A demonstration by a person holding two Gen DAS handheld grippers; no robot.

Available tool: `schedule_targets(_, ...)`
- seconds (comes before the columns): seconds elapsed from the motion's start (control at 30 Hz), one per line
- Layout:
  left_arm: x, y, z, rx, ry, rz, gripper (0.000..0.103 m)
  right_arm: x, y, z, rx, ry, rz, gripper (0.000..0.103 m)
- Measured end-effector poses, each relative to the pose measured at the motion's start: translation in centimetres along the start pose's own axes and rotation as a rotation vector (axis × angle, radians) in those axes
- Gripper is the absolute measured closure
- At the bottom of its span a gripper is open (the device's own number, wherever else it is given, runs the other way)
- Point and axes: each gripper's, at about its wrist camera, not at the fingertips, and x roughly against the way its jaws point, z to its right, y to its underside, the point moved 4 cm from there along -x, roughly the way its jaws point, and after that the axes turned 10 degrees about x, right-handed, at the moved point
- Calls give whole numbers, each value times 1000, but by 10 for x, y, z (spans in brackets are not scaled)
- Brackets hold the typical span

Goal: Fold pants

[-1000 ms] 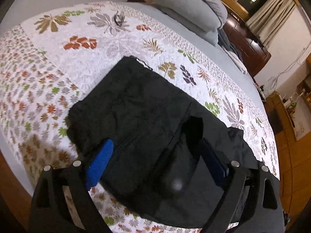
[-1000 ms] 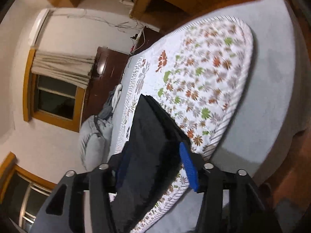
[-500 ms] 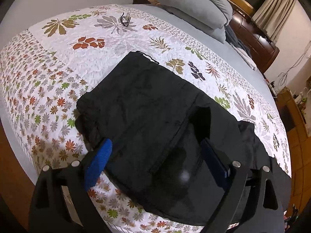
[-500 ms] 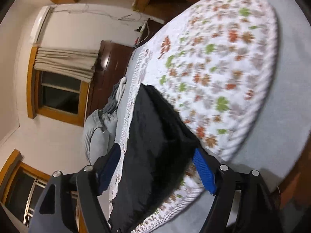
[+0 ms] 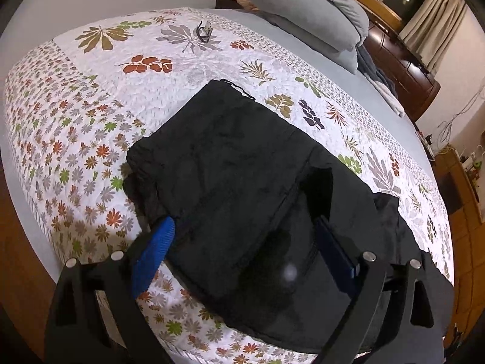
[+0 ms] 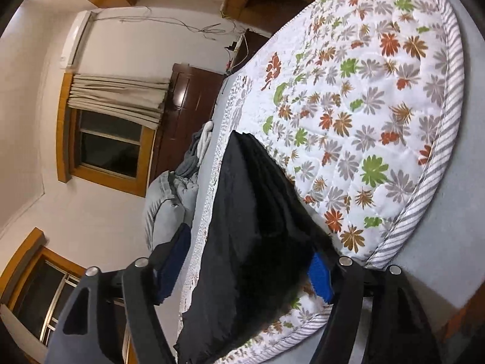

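Observation:
Black pants [image 5: 242, 166] lie folded into a thick stack on a floral quilt [image 5: 91, 91] that covers the bed. My left gripper [image 5: 242, 239] hangs open over the stack's near end, one blue pad [image 5: 157, 242] at its left edge and the other over the fabric. In the right wrist view the pants [image 6: 248, 227] run between the fingers of my right gripper [image 6: 245, 267]. Its jaws are closing. The right pad [image 6: 318, 276] is half hidden by the fabric's edge, and the left pad [image 6: 175, 261] stands apart from it.
Grey pillows [image 5: 303, 9] are piled at the head of the bed, with a dark wooden cabinet [image 5: 400, 69] beyond. A small dark object [image 5: 203, 30] lies on the far quilt. The bed's edge and wooden floor [image 5: 18, 242] are at the left. The quilt's striped border [image 6: 424, 200] curves nearby.
The right gripper's jaws stand wider than a second ago, and it has moved in along the pants' edge. The left gripper has tilted a little, so more of the bed shows.

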Motion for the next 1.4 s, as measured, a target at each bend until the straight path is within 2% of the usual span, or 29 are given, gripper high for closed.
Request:
schedule_targets(0.13,0,4,-1,-1,-3,20,11,1,2,0,11,10,-8,39)
schedule_targets(0.2,1,7,0,-3,-8,30,10,0,1,-2,18,11,-12,51)
schedule_targets(0.27,1,8,0,2,-8,36,9,1,2,-4,20,17,-17,73)
schedule_targets(0.37,2,9,-2,34,7,46,7,0,1,-12,24,33,-18,79)
schedule_targets(0.57,5,17,-3,29,36,75,7,3,-7,-45,77,81,-18,82)
schedule_targets(0.73,9,16,-11,82,98,87,7,5,-16,-88,150,105,-18,83)
schedule_targets(0.9,9,18,-11,90,109,92,7,5,-19,-138,255,121,-10,83)
schedule_targets(1.1,11,20,-15,114,143,92,6,-4,-13,-198,386,127,-21,83)
schedule_targets(1.4,13,21,-19,140,180,85,6,-21,8,-267,519,119,-30,84)
